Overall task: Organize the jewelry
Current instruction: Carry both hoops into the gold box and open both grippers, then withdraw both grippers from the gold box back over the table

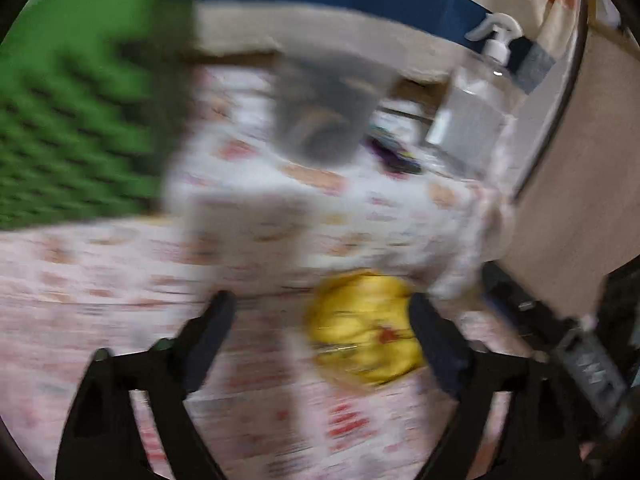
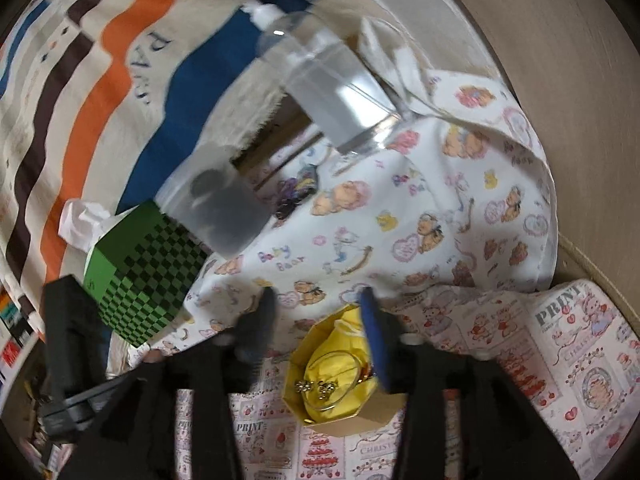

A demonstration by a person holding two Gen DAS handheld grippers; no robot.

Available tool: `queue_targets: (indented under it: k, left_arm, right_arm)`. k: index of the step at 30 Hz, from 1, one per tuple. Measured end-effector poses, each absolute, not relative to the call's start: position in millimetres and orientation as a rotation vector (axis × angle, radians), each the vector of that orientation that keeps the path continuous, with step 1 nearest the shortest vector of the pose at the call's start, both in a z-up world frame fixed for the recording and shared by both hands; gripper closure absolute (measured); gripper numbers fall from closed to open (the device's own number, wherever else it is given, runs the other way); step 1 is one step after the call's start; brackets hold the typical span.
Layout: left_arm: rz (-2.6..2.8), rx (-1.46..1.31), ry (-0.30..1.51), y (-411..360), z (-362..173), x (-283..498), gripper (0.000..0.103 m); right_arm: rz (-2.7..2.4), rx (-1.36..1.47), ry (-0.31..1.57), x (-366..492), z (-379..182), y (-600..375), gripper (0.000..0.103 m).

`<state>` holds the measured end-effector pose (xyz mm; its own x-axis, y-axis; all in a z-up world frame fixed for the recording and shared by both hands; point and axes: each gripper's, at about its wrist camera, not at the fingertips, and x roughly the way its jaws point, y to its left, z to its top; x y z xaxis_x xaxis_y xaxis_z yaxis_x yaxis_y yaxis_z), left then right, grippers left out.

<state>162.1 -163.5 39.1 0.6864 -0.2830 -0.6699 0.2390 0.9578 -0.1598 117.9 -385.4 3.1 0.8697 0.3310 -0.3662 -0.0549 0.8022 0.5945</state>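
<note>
Right wrist view looks down on a yellow-lined open cardboard jewelry box [image 2: 340, 384] holding gold bangles and earrings [image 2: 316, 387], resting on patterned cloth [image 2: 440, 240]. Right claw [image 2: 316, 300] is spread, empty, above the box. Left claw [image 1: 320, 308] is spread too, empty. Judged: a piece seems placed; next comes fetching loose purple jewelry [image 2: 296, 192] beyond.
</note>
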Motion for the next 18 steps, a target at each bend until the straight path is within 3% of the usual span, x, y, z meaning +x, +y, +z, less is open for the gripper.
queue_targets:
  k: [3,9,18]
  left_arm:
    - [-0.19,0.076,0.646,-151,50,132,0.003]
    - [-0.176,0.142,0.584,-107,50,94,0.001]
    - [-0.111,-0.038,0.584,-31,23,91,0.001]
  right_arm:
    - [0.223,0.569,0.458,110,10,-371,0.023]
    - [0.245,0.496,0.431,98,17,-346,0.011]
    - [0.226,0.392,0.461,99,5,-316,0.007]
